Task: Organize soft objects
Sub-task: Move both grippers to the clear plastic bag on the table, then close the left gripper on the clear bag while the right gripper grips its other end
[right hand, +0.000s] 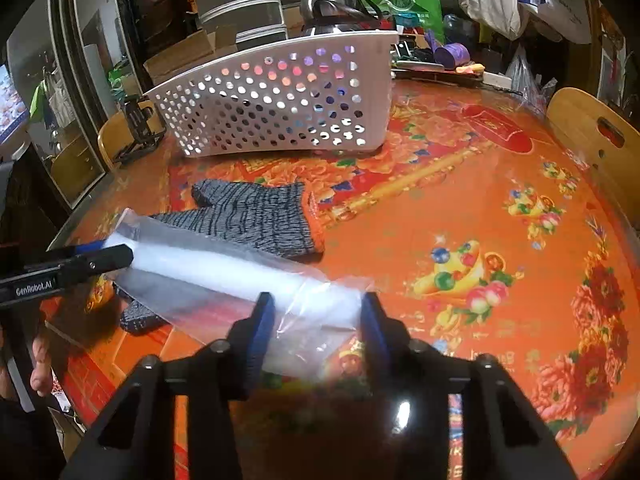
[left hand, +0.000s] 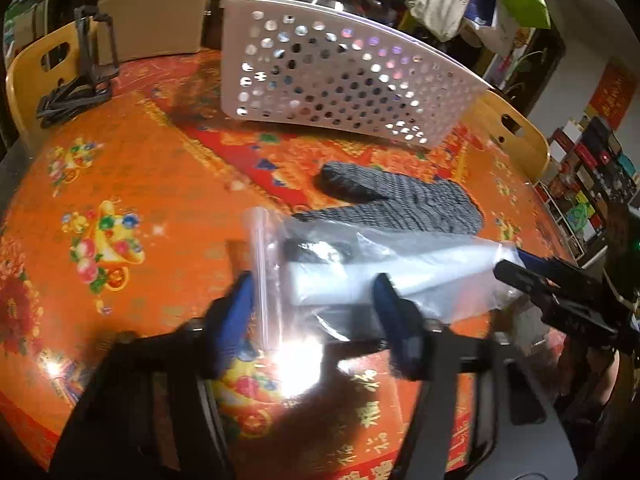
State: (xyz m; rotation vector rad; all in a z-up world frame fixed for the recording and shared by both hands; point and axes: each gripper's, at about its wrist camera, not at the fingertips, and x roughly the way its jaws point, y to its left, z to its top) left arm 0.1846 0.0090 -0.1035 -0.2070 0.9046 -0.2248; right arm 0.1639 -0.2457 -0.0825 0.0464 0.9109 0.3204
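Left tool [right hand: 120,256] marked "GenRobot.AI", touching clear zip bag [right hand: 224,280].

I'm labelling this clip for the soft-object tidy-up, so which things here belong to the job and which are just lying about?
Belongs to the job:
- clear zip bag, spanning both grippers
- grey knitted glove on the table
- white perforated basket
- left gripper
- right gripper

Just lying about:
- black folding stand
- steel kettle
- cardboard boxes
- wooden chairs
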